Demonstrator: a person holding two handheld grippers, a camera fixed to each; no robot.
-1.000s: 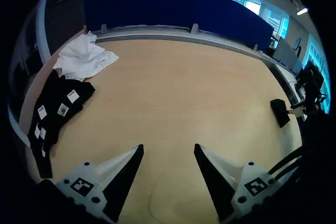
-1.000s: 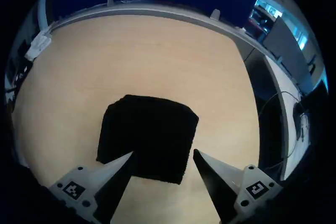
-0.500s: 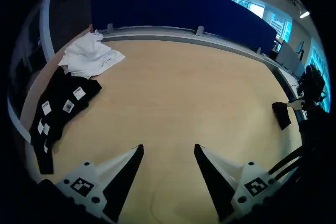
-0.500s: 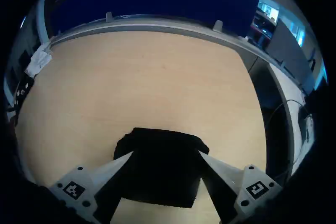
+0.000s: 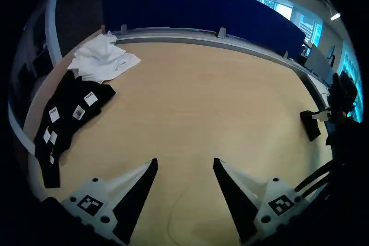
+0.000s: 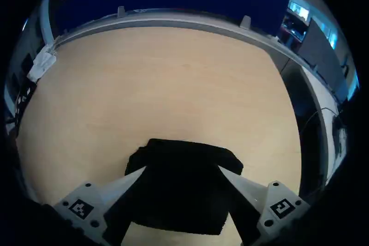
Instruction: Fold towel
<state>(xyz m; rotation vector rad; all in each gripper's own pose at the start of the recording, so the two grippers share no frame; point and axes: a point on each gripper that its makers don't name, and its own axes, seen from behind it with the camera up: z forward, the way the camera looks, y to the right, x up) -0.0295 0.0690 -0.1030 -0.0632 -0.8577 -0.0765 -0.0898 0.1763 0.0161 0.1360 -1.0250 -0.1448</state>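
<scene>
**Left gripper** (image 5: 184, 160): hanging low over the table (image 5: 198, 103), jaws standing wide apart, gripping nothing, bare wood showing between its fingers (image 5: 138, 186).

**Right gripper** (image 6: 182, 172): reaching over the near part of the same table (image 6: 161, 80). Its two fingers (image 6: 124, 186) are standing well apart, with the towel filling the gap between them. The dark cloth is hiding the fingertips and inner pads, so I cannot tell whether they are pressing on it or merely flanking it. In the left gripper view this gripper (image 5: 321, 116) is showing far off at the right-hand edge of the table, a person's dark figure (image 5: 343, 103) standing behind it.

**Towel** (image 6: 182, 202): black, folded into a thick, roughly square pad. It is sitting squarely between the right gripper's fingers, its far edge reaching past their tips and its near corners spreading over both of them. From the left gripper view it (image 5: 310, 126) is appearing as a small dark slab just beside the white finger, well apart from the left gripper.

**White cloth** (image 5: 104, 57): lying crumpled at the far left corner of the table; it (image 6: 41, 63) is also showing at the left rim of the right gripper view.

**Black garment** (image 5: 69, 117): sprawling along the left edge, touching the white cloth, carrying several small white tags.

**Blue partition** (image 5: 198, 8): running along the table's far side.
</scene>
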